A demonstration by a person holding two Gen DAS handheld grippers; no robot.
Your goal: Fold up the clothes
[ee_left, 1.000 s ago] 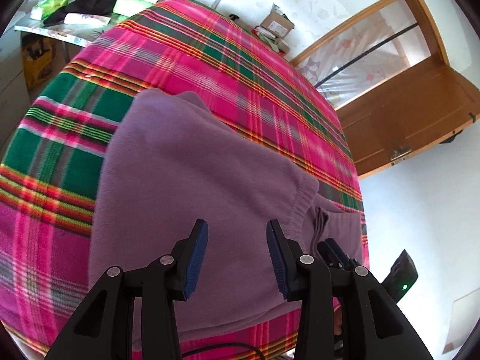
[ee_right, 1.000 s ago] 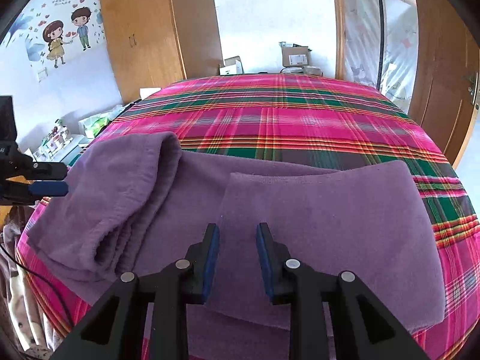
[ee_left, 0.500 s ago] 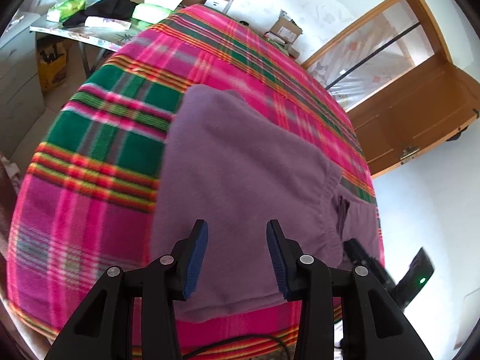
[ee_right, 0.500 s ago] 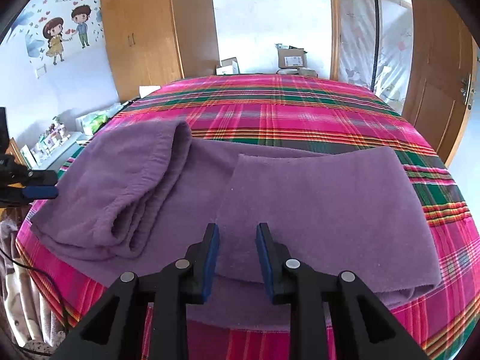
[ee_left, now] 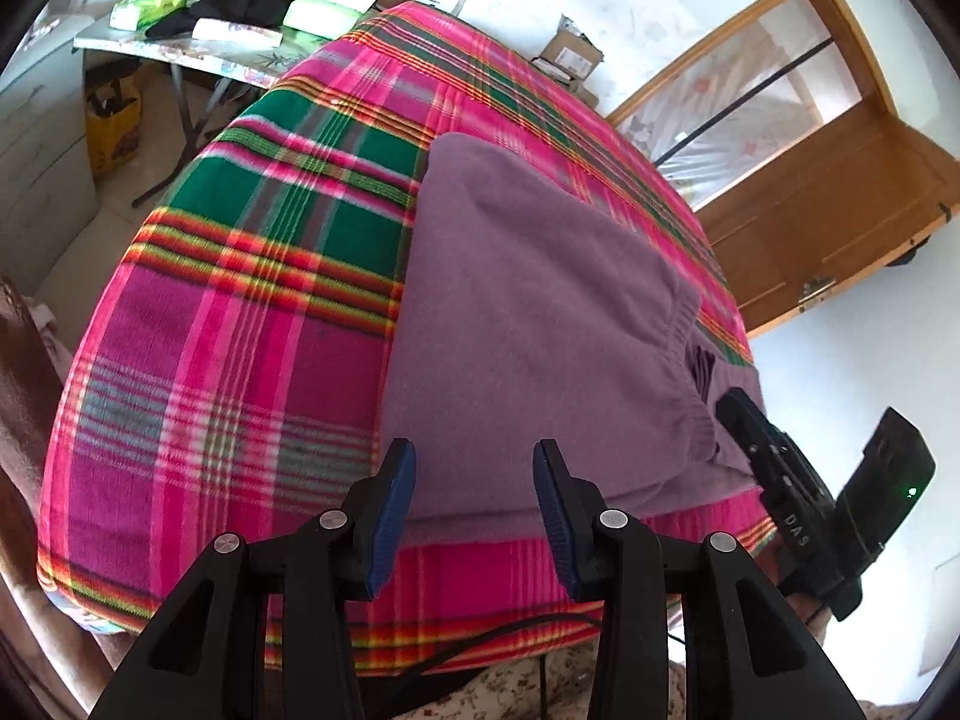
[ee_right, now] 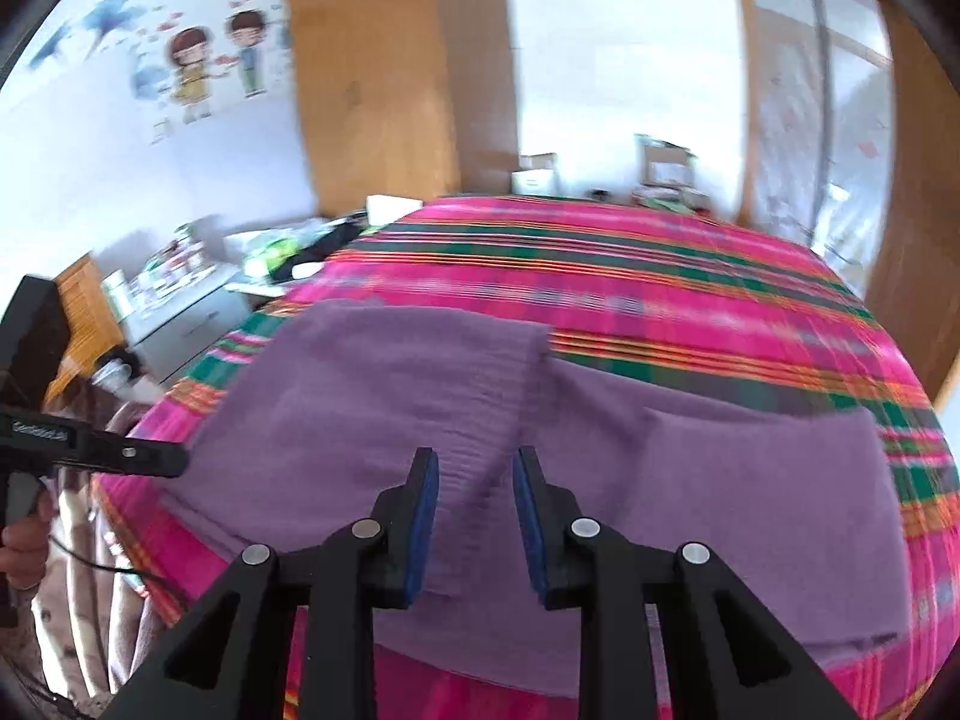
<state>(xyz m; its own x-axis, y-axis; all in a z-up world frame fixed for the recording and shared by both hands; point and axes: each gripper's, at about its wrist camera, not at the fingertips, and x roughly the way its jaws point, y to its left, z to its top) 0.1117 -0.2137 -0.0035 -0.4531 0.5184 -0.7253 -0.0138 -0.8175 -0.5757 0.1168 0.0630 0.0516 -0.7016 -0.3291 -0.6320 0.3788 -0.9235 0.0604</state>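
Note:
A purple fleece garment point(ee_left: 528, 324) lies folded on the pink and green plaid bed cover point(ee_left: 240, 312), its elastic waistband turned toward the right. My left gripper point(ee_left: 474, 480) hovers open above the garment's near edge, holding nothing. In the right wrist view the same purple garment point(ee_right: 720, 492) spreads across the bed, one folded layer on the left and another on the right. My right gripper point(ee_right: 474, 492) hangs open over the seam between the layers, empty. The right gripper point(ee_left: 774, 468) also shows at the left view's right edge, and the left gripper point(ee_right: 90, 450) at the right view's left edge.
A cluttered side table point(ee_left: 198, 54) stands beyond the bed's far left corner, with a yellow bag point(ee_left: 111, 126) on the floor beneath. Cardboard boxes point(ee_left: 570, 54) sit against the back wall. A wooden door point(ee_left: 840, 228) is at the right, a wooden wardrobe point(ee_right: 384, 90) behind the bed.
Both grippers have pulled back and up from the garment, so more of the bed shows. The right wrist view has swung left and is blurred by motion. Both stayed open.

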